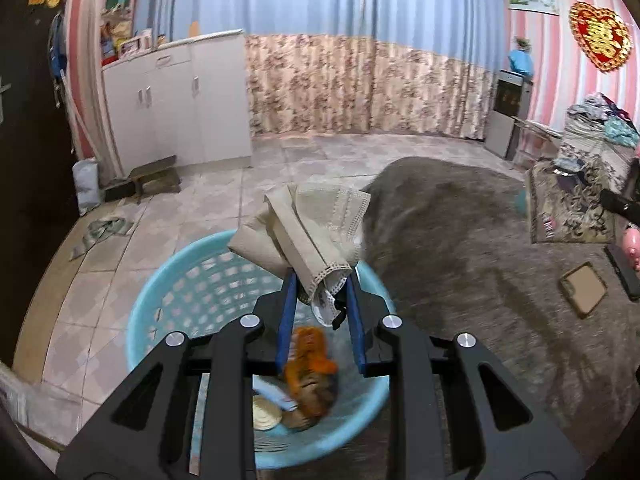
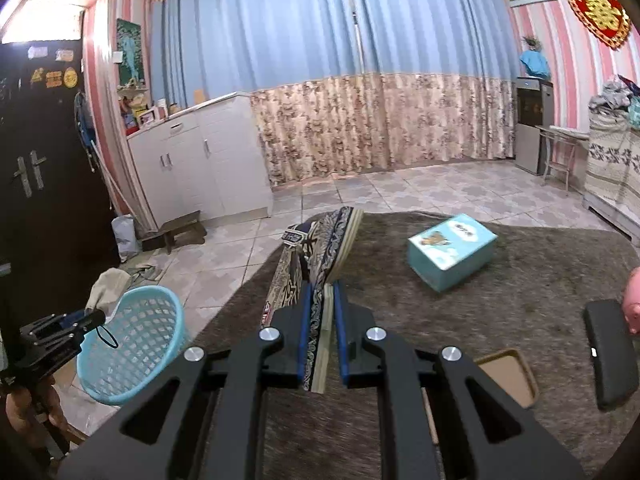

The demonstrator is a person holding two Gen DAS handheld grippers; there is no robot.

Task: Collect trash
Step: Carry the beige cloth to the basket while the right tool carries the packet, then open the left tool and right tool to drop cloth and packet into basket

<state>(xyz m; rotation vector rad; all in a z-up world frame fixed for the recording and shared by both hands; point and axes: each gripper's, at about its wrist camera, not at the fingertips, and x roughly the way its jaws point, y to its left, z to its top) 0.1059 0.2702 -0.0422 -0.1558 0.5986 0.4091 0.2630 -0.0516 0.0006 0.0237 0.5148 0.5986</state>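
My left gripper (image 1: 320,284) is shut on a beige face mask (image 1: 308,228) and holds it above a light blue plastic basket (image 1: 180,276). The basket holds an orange wrapper (image 1: 308,356), a round lid and other scraps. My right gripper (image 2: 320,292) is shut on a flat patterned blue-and-beige package (image 2: 324,240) and holds it over the brown furry table cover (image 2: 480,320). In the right wrist view the basket (image 2: 136,344) stands on the floor at the left, with the left gripper (image 2: 86,320) and the mask (image 2: 108,284) above it.
A light blue tissue box (image 2: 452,252), a black case (image 2: 610,352), a brown phone case (image 2: 510,376) and a pink object (image 2: 632,300) lie on the cover. White cabinets (image 2: 208,160), a small stool (image 2: 180,232) and a cloth (image 1: 104,228) are on the tiled floor.
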